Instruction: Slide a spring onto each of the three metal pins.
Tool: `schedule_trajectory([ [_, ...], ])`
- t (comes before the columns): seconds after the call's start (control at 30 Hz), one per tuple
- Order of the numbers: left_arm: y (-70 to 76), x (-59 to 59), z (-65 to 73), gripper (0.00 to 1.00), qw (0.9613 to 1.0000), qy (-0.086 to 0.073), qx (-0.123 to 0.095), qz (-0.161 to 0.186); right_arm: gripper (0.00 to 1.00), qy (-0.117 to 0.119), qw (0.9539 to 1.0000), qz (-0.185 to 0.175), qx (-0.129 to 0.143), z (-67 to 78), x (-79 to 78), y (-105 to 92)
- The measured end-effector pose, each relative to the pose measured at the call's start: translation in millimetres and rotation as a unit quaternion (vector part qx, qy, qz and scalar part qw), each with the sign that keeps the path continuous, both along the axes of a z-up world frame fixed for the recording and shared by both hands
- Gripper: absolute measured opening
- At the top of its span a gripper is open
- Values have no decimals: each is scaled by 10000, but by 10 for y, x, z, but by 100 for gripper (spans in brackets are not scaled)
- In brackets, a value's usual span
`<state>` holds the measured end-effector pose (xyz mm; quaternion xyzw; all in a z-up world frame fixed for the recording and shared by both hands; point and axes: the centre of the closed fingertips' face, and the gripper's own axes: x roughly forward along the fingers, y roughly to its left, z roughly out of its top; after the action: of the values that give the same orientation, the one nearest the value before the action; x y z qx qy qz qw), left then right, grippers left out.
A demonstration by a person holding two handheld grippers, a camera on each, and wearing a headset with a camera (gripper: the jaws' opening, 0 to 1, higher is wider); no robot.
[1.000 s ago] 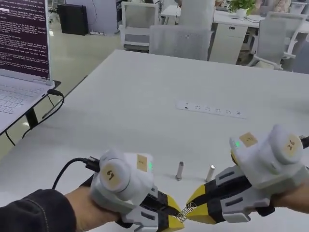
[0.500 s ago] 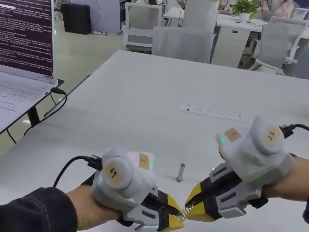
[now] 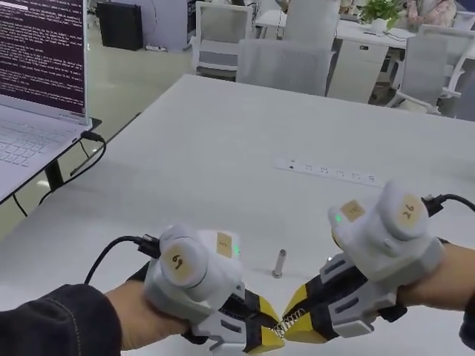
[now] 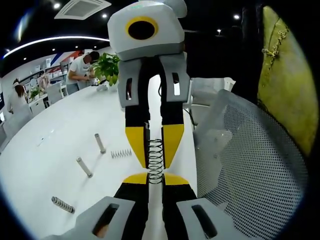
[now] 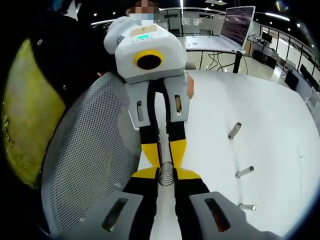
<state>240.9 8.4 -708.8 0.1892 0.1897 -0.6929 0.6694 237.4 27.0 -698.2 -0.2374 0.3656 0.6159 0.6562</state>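
Near the front edge of the bench [image 3: 223, 148], the left tool [image 3: 270, 337] has its jaws pinched almost together on one end of a spring [image 3: 286, 324]. The right tool [image 3: 294, 331] faces it tip to tip, clamped just as narrowly on the other end. Behind them an upright pin [image 3: 280, 263] stands bare. On the bench in the left gripper view sit a sprung pin [image 4: 62, 204] and, further right, a loose spring [image 4: 120, 153] lying flat.
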Motion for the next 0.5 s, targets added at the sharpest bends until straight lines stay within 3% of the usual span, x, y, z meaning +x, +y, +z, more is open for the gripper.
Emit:
schedule_trajectory([
  [0.27, -4, 12, 12, 1, 10000, 61, -40, 40, 9, -19, 10000, 36, -44, -25, 12, 20],
  [0.5, -10, 21, 5, 1, 10000, 18, -48, 41, 9, -85, 9998, 121, -103, -35, 24, 21],
])
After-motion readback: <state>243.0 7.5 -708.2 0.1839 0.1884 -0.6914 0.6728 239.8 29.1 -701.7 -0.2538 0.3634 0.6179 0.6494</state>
